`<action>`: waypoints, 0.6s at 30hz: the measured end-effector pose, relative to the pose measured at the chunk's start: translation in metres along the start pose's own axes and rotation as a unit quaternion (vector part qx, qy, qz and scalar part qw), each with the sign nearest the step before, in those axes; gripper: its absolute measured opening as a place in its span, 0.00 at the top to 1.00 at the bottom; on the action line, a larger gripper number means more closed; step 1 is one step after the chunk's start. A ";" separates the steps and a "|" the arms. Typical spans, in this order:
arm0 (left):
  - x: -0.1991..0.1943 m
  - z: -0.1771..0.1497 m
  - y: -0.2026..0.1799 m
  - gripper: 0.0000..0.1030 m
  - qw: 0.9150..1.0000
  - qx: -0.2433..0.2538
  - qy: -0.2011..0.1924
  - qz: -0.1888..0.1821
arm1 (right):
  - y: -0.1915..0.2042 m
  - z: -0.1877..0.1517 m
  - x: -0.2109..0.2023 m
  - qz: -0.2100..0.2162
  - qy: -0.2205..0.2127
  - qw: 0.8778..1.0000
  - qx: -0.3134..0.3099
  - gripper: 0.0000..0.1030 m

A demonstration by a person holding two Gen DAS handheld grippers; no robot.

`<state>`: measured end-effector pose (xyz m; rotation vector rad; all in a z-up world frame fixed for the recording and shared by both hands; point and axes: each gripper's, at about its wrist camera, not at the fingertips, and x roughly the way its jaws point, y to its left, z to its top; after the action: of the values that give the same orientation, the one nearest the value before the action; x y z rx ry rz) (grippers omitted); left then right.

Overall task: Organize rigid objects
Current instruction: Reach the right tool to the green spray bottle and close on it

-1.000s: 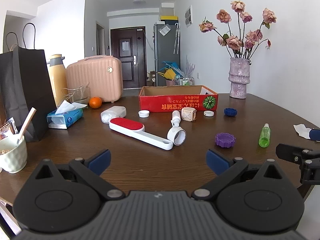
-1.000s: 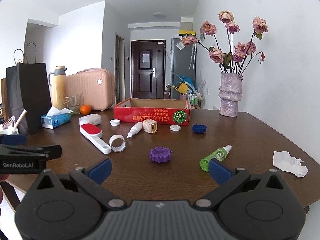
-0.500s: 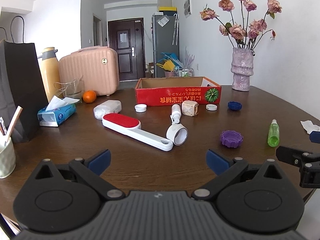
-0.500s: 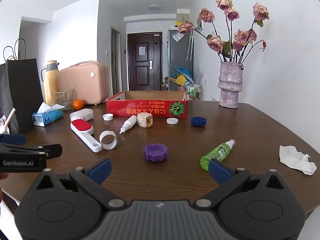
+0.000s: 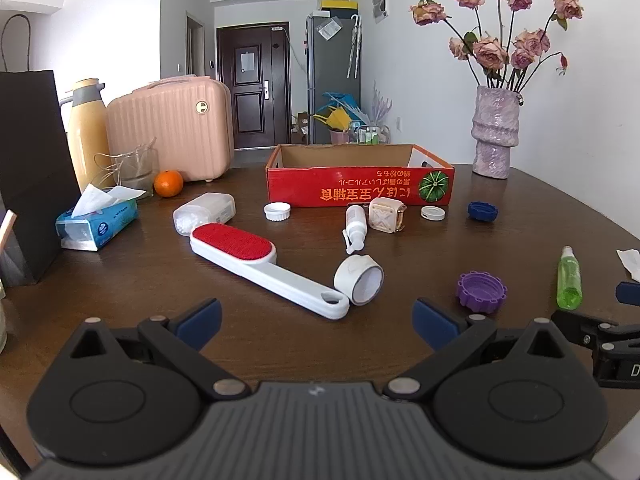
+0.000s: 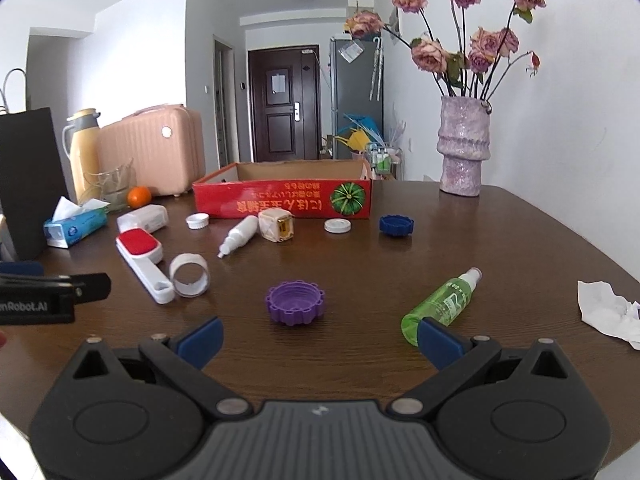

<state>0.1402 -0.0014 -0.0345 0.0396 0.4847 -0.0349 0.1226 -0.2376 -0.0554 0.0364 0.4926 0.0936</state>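
A red cardboard box [image 5: 360, 190] [image 6: 280, 198] stands open at the far middle of the brown table. In front of it lie a white lint brush with a red pad [image 5: 260, 268] [image 6: 142, 260], a roll of white tape [image 5: 359, 285] [image 6: 190, 275], a small white bottle [image 5: 355, 226] [image 6: 240, 234], a cream cube [image 5: 386, 220] [image 6: 276, 224], white caps [image 5: 277, 212] [image 6: 337, 225], a blue cap [image 5: 482, 211] [image 6: 396, 225], a purple cap [image 5: 481, 291] [image 6: 295, 302] and a green spray bottle [image 5: 569, 282] [image 6: 442, 304]. My left gripper [image 5: 316, 322] hangs open just short of the brush handle. My right gripper [image 6: 320, 338] is open near the purple cap.
At the left stand a black paper bag [image 5: 32, 176], a yellow flask [image 5: 86, 132], a pink case [image 5: 172, 128], a glass [image 5: 134, 168], an orange [image 5: 168, 183], a tissue pack [image 5: 96, 224] and a clear box of swabs [image 5: 204, 213]. A vase of roses [image 6: 464, 152] and crumpled paper [image 6: 608, 312] are at the right.
Both grippers have moved forward over the table, so the brush, tape, purple cap and green bottle appear nearer. Both stay open and hold nothing.
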 end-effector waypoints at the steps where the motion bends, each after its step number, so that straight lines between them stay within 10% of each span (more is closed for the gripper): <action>1: 0.003 0.001 -0.001 0.00 1.000 0.000 0.002 0.000 | -0.001 0.001 0.003 -0.002 0.002 1.000 0.000 0.00; 18: 0.063 0.023 -0.003 0.00 0.999 0.003 0.036 -0.005 | -0.036 0.017 0.060 -0.044 0.038 0.998 0.007 0.00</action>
<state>0.2067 -0.0070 -0.0441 0.0438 0.5561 -0.0456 0.1864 -0.2680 -0.0709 0.0252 0.5710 0.0042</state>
